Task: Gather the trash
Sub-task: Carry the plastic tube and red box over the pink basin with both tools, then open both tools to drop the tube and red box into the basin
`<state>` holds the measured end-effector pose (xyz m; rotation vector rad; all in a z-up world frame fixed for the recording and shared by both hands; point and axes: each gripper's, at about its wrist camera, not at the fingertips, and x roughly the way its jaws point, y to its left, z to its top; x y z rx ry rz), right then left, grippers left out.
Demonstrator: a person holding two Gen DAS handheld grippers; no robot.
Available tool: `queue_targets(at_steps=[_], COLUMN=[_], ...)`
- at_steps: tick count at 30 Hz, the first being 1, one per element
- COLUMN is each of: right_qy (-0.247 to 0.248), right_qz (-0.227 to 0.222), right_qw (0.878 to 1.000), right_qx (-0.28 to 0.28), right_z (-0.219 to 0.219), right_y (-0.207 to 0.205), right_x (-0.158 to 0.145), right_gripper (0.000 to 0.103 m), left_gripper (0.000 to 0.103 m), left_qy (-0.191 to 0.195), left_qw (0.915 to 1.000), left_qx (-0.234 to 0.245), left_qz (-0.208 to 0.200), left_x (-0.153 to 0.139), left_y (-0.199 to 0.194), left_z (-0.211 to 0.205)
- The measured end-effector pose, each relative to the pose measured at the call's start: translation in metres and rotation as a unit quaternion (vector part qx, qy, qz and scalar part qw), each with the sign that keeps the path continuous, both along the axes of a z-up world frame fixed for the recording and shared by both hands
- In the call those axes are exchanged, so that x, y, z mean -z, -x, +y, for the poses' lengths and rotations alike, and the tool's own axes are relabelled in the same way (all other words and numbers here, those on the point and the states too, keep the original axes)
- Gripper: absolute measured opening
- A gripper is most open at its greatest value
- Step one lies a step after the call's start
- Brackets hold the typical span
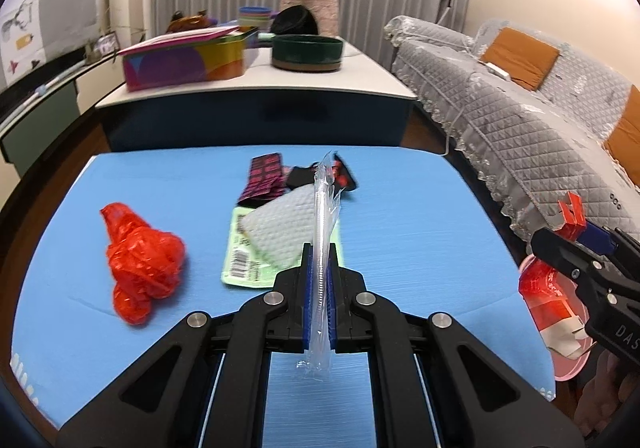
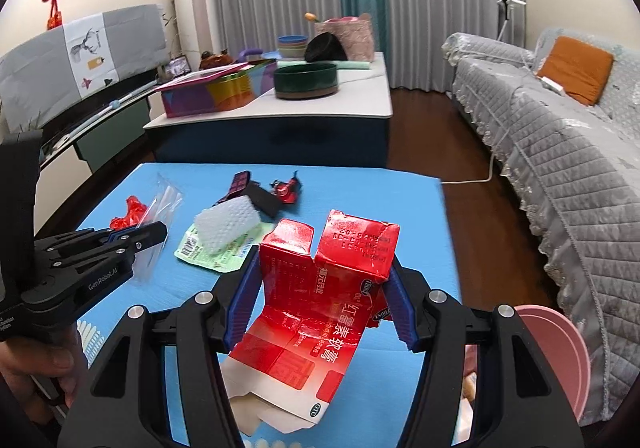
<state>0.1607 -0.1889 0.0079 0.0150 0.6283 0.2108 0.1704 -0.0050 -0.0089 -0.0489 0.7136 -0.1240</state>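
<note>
Between the left gripper's blue pads: a clear plastic straw wrapper, pinched tight and standing upright, top end reaching past the jaws, bottom end sticking out behind them. Jaws closed on it.

In the right gripper: a flattened red carton, printed in white characters, torn flaps at the top. Jaws standing fairly wide, pads pressing on the carton's two sides. Held above the near right part of the blue tabletop.

Just beyond the left jaws, lying on the tabletop: a white bubble-textured pad resting on a pale green packet with barcode. Farther back, dark wrappers with pink print and a black and red scrap, close together.

Left of the packet, apart from it: a crumpled red plastic bag.

At the tabletop's near right corner, partly below its edge: a pink bin, rim only visible.

Past the tabletop's far edge: a white-topped coffee table carrying a colourful tin and a dark green round bowl. To the right, a grey quilted sofa with an orange cushion.
</note>
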Motion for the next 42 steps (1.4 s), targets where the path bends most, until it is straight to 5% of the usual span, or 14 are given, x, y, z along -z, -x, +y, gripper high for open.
queue_targets(at_steps=[26,42], right_qy=[-0.001,-0.008], right_qz=[-0.019,-0.017], right_qw=[0.994,0.983], right_qx=[0.105,0.185], right_z=[-0.107,-0.179], right_y=[0.038,0.063], right_x=[-0.007,-0.002], right_gripper=[0.058,0.058], left_gripper=[0.006,0.006], left_qy=[-0.004,-0.002], left_qw=[0.9933,0.9776], left_qx=[0.111,0.208], left_qz=[-0.033,-0.033], left_x=[-0.004,0.005], left_y=[0.013,0.032], left_z=[-0.116,-0.197])
